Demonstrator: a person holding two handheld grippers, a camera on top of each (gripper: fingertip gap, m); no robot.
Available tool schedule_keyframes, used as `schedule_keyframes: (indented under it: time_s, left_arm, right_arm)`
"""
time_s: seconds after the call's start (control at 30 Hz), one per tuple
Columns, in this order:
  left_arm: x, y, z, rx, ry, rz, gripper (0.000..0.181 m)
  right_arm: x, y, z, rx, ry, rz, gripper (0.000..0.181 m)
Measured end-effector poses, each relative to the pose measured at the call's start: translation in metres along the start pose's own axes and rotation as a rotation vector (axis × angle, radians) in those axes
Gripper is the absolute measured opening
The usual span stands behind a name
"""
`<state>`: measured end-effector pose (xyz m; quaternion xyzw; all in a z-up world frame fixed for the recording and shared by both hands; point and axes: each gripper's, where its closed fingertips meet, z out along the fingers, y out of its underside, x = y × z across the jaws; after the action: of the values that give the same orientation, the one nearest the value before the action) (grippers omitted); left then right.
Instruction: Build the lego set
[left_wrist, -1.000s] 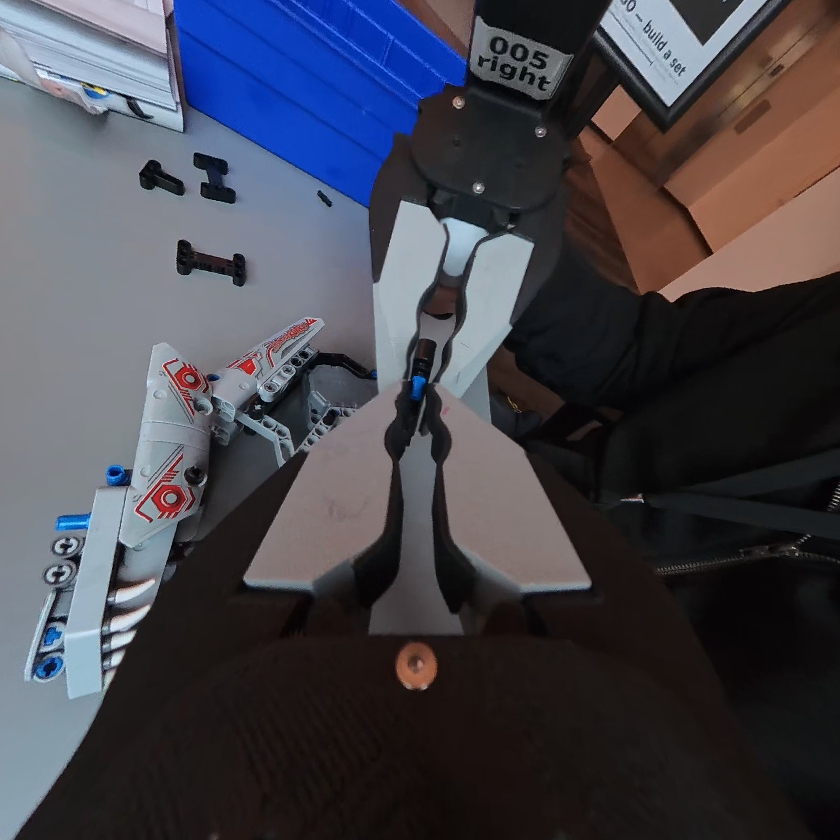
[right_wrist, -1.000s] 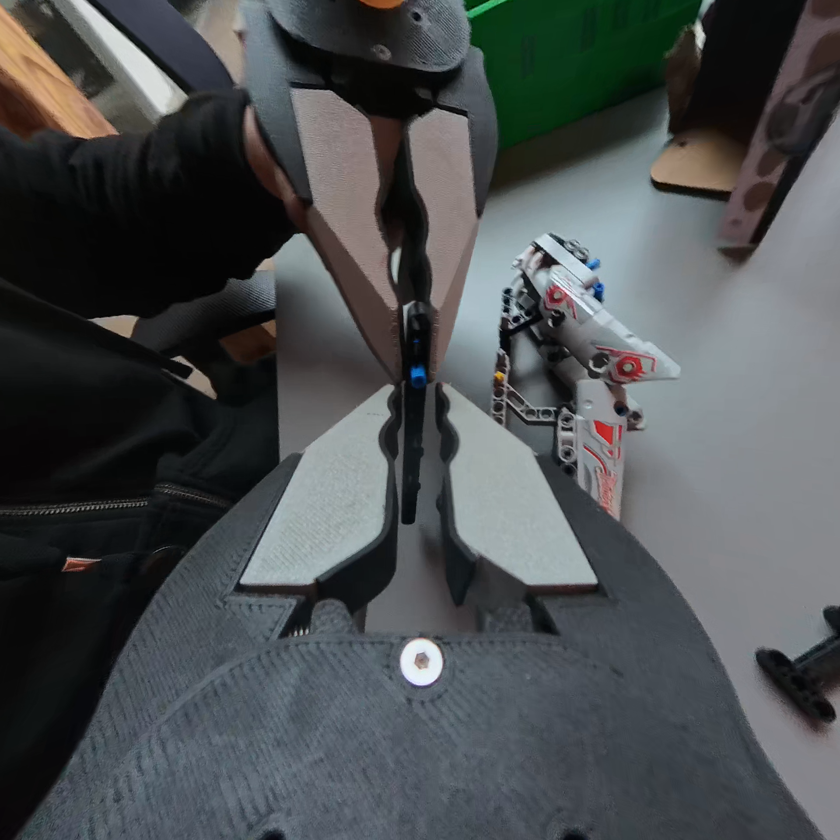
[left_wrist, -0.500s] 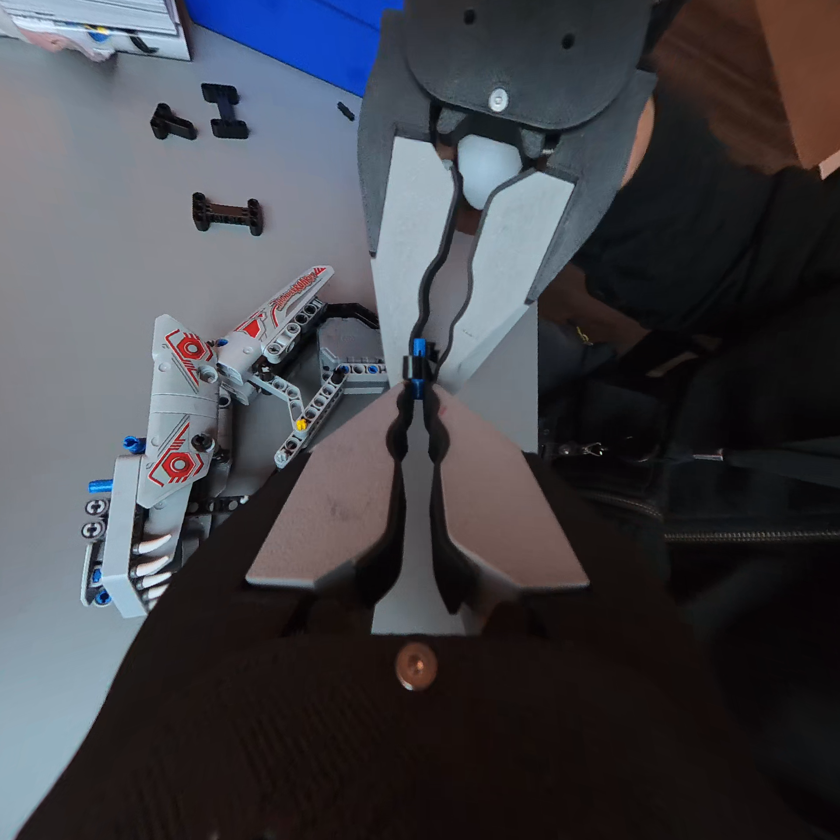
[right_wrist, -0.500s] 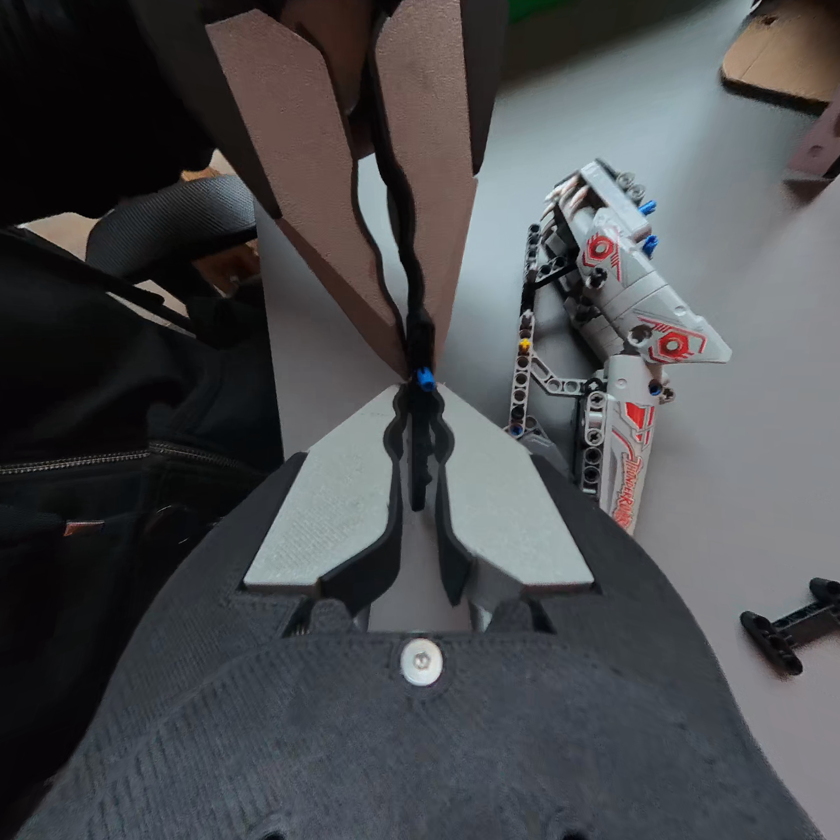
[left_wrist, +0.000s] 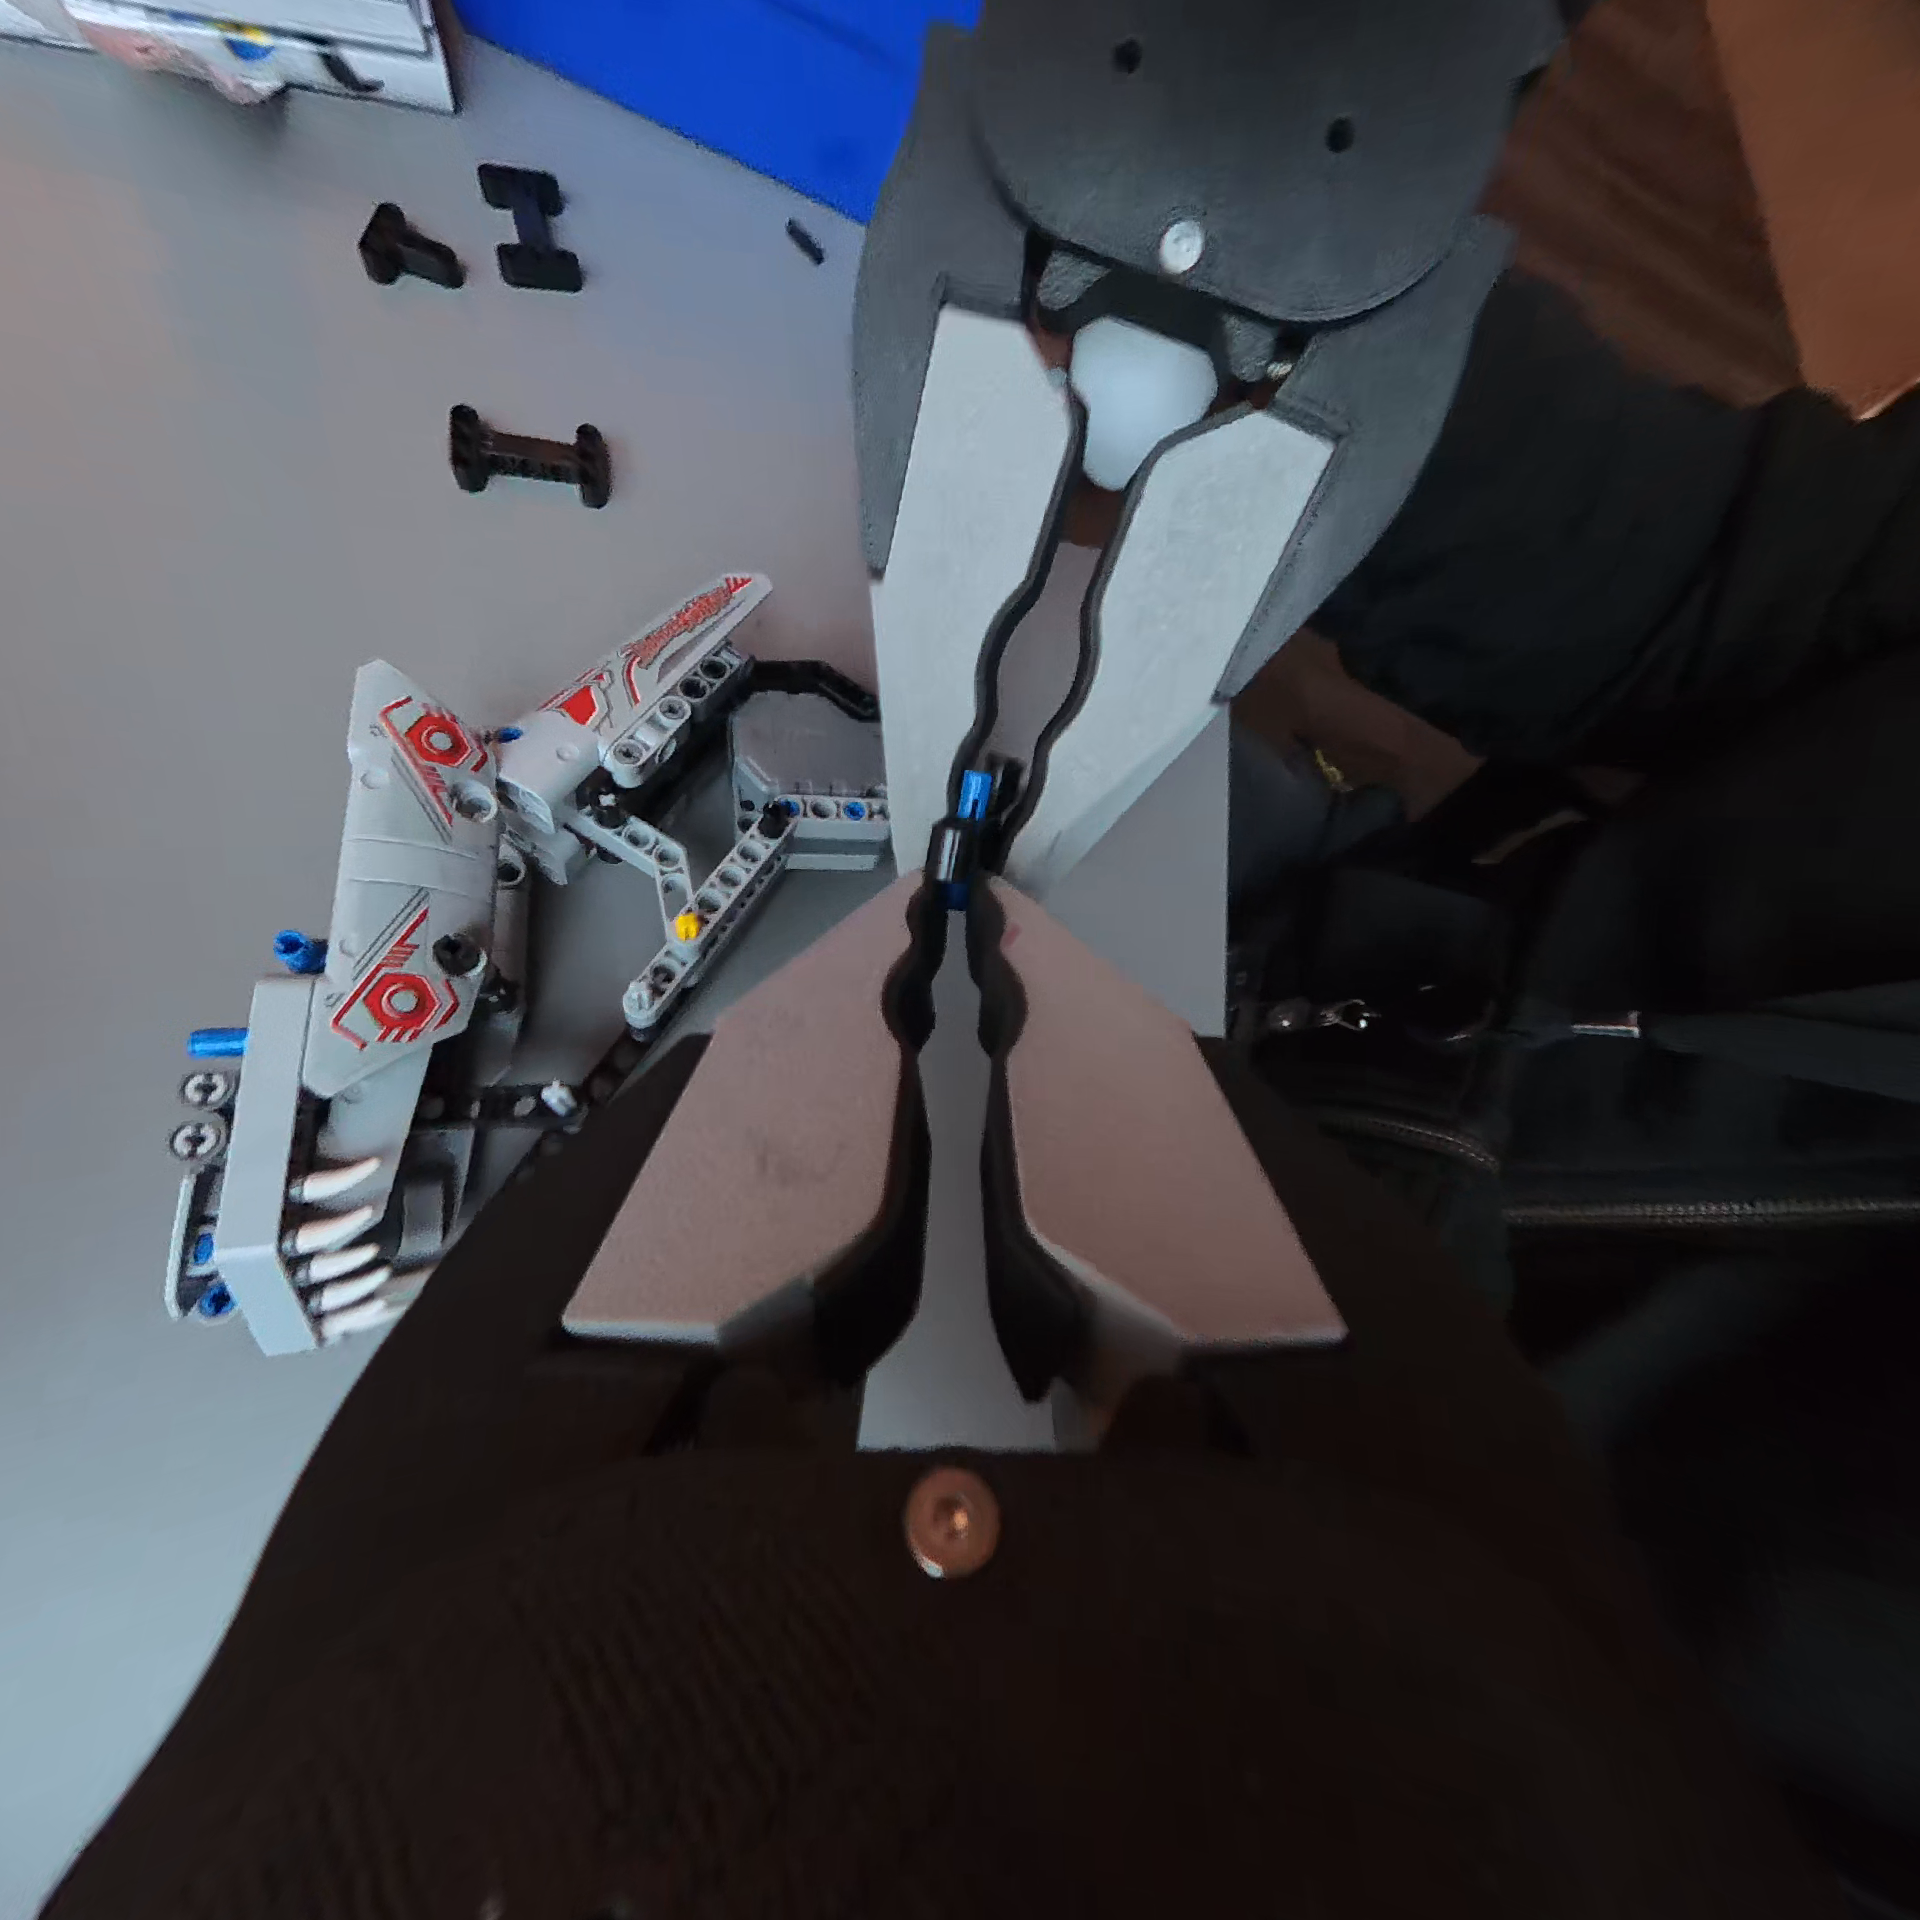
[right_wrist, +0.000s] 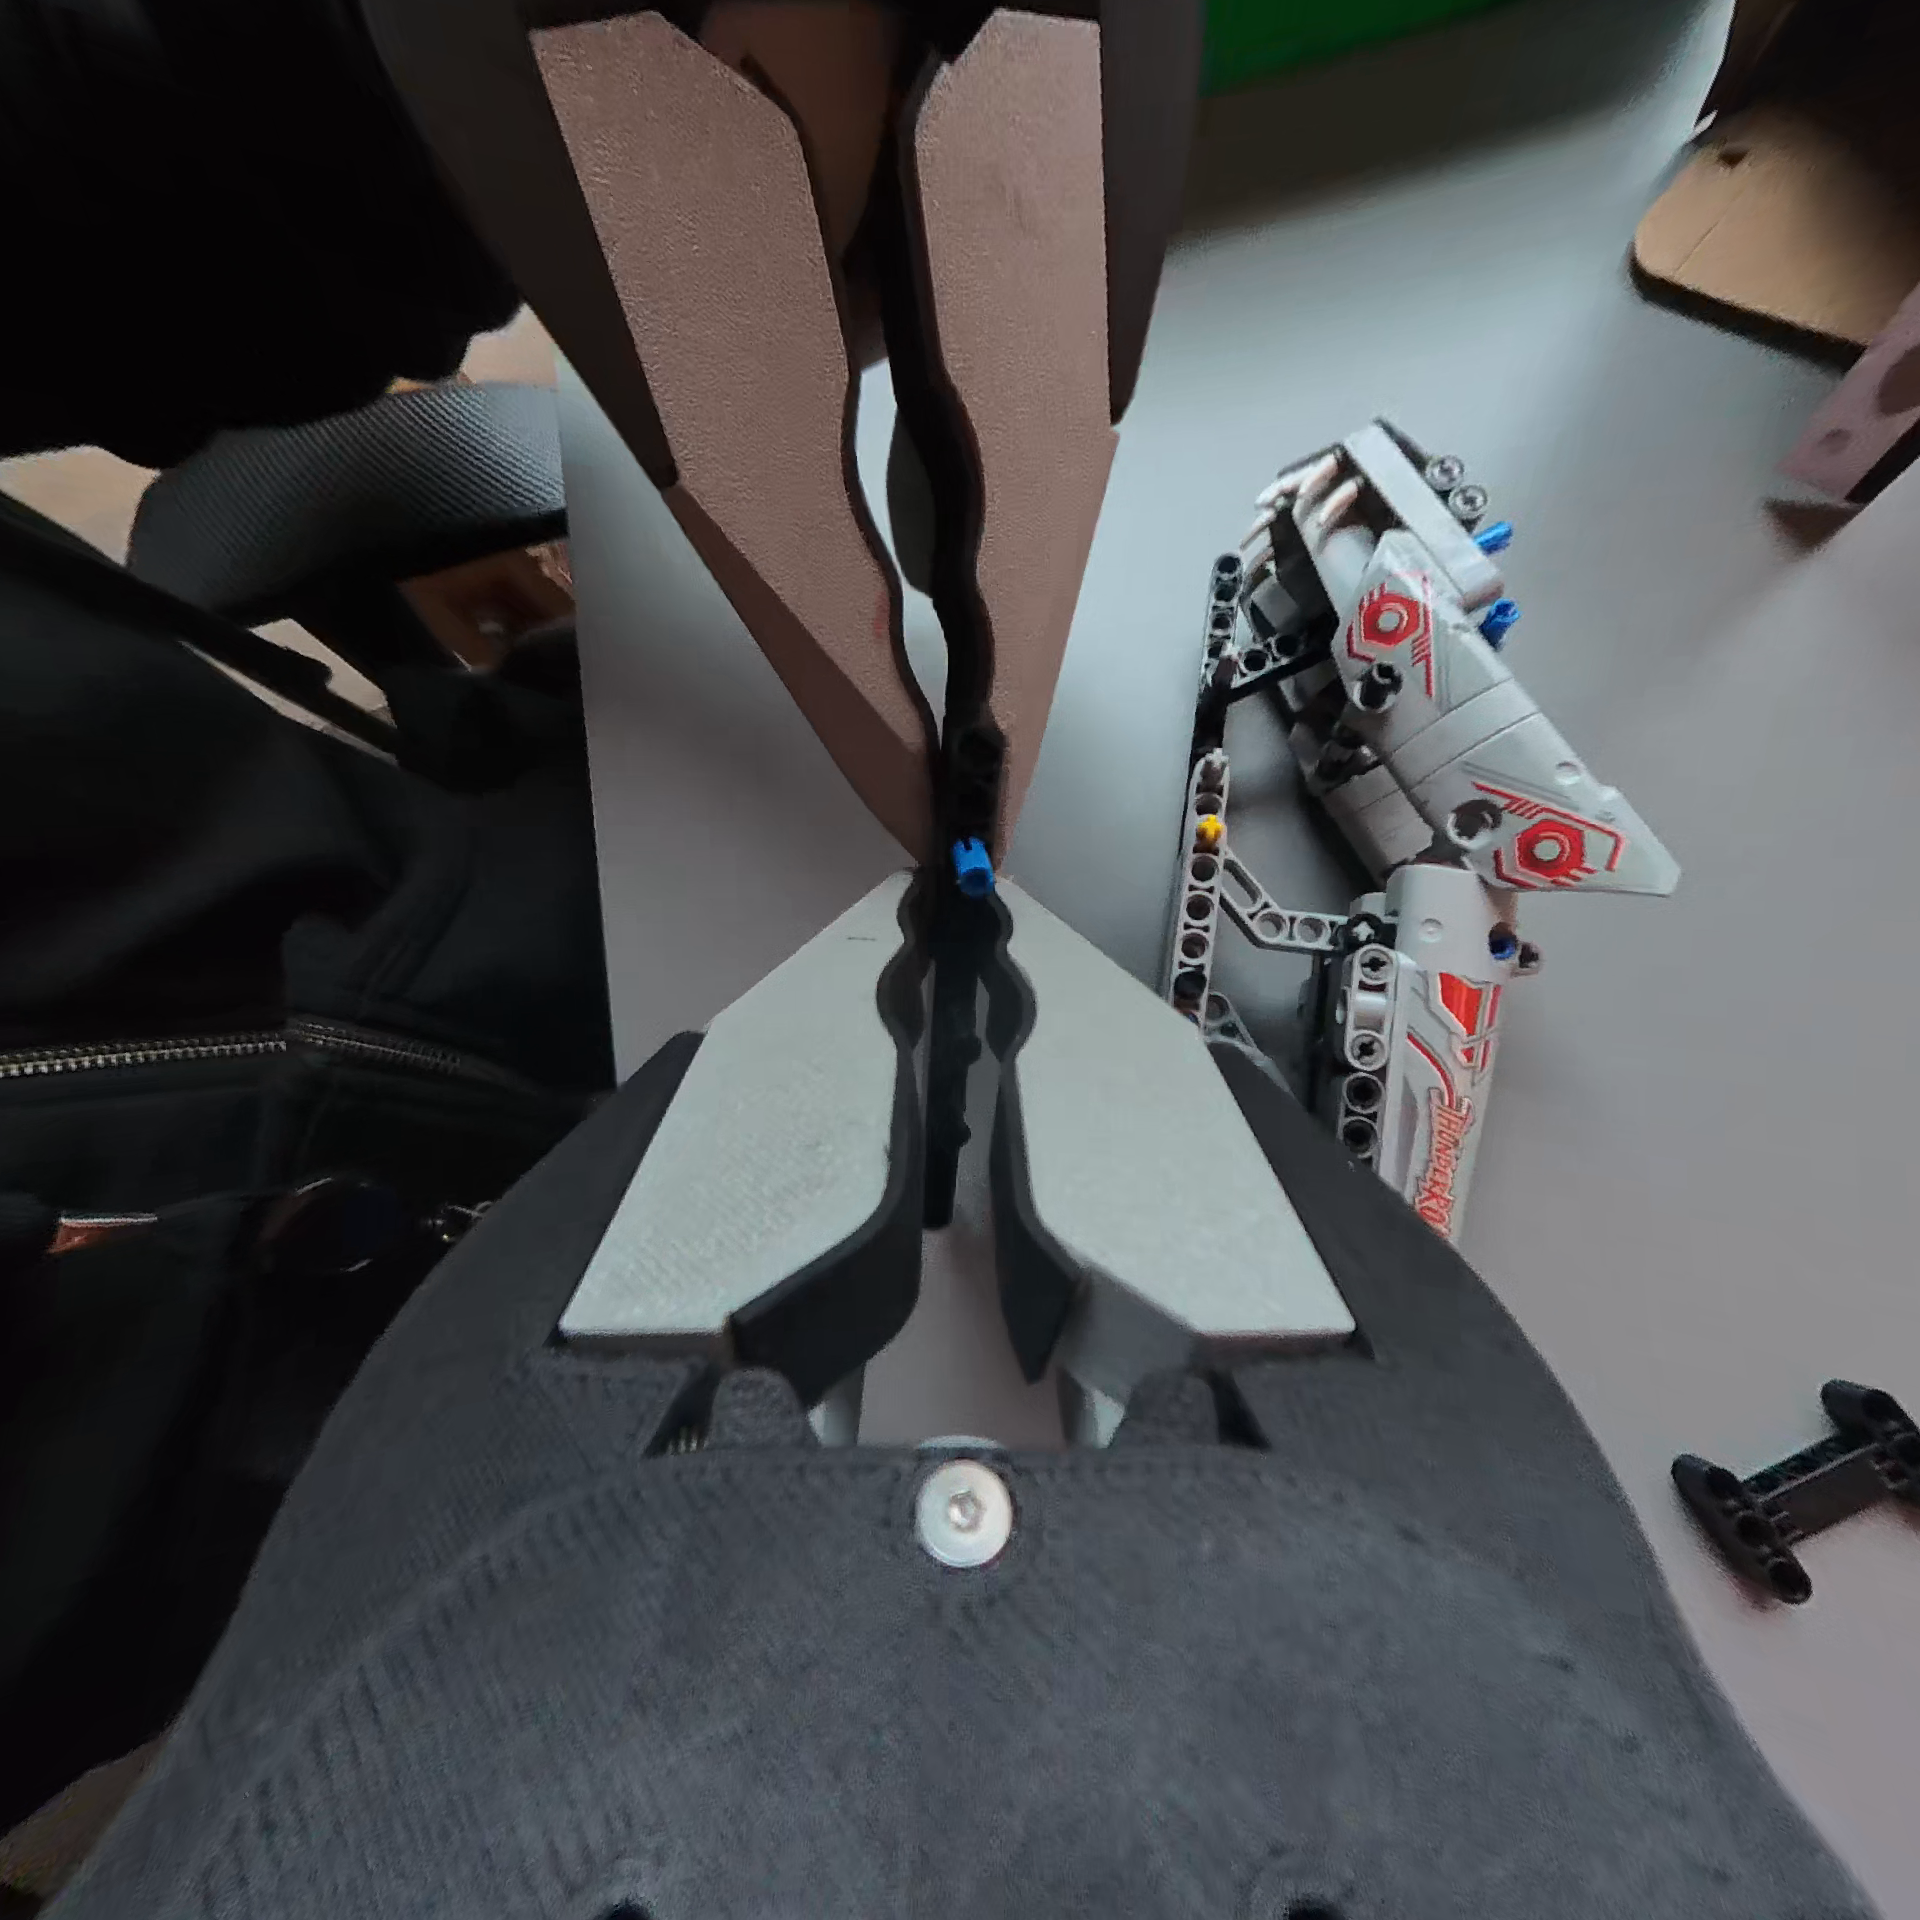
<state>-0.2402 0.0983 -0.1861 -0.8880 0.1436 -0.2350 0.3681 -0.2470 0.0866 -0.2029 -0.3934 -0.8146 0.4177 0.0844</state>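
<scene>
Between the meeting tips of the two tools, a blue pin (left_wrist: 971, 795) and a black beam (right_wrist: 954, 1049) are being pressed together above the near edge of the grey table (left_wrist: 208, 623). The left gripper (left_wrist: 948, 904) is pinching narrow on the pin's lower end, its fingers (left_wrist: 790, 1132) almost touching. The right gripper (right_wrist: 961, 899) is clamping narrow on the black beam, which is running back between its pale fingers (right_wrist: 769, 1143); the pin's blue head is showing just beyond their tips. Both tools are pointing at each other, tip to tip.

Beside them the partly built lego model (left_wrist: 405, 935) is lying flat on the table, grey panels with red markings, white claws at one end and grey holed beams reaching toward the grippers. Farther off, three loose black pieces (left_wrist: 530, 457) are resting well apart from the model, near a blue bin (left_wrist: 727, 94). A person's dark sleeve (left_wrist: 1621, 582) is showing behind the right tool.
</scene>
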Motion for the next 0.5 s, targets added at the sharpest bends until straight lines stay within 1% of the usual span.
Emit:
schedule_keyframes:
  time_s: [0.07, 0.13, 0.23, 0.37, 0.5]
  left_arm:
    - [-0.004, 0.001, -0.002, 0.007, -0.027, -0.011, 0.003]
    - [-0.003, 0.001, -0.002, 0.036, 0.019, -0.053, 0.003]
    - [-0.008, 0.004, -0.001, 0.053, 0.008, -0.06, 0.003]
    - [-0.01, 0.002, -0.004, 0.166, 0.041, -0.123, 0.003]
    - [-0.011, 0.001, -0.008, 0.267, 0.081, -0.186, 0.003]
  right_arm:
    - [0.003, -0.005, -0.003, 0.051, 0.016, 0.007, 0.004]
    - [0.002, -0.009, -0.006, 0.104, -0.026, 0.035, 0.004]
    - [0.006, -0.008, -0.003, 0.124, -0.017, 0.043, 0.004]
    - [0.006, -0.013, -0.003, 0.206, -0.085, 0.121, 0.004]
    - [0.007, -0.017, -0.002, 0.246, -0.089, 0.132, 0.004]
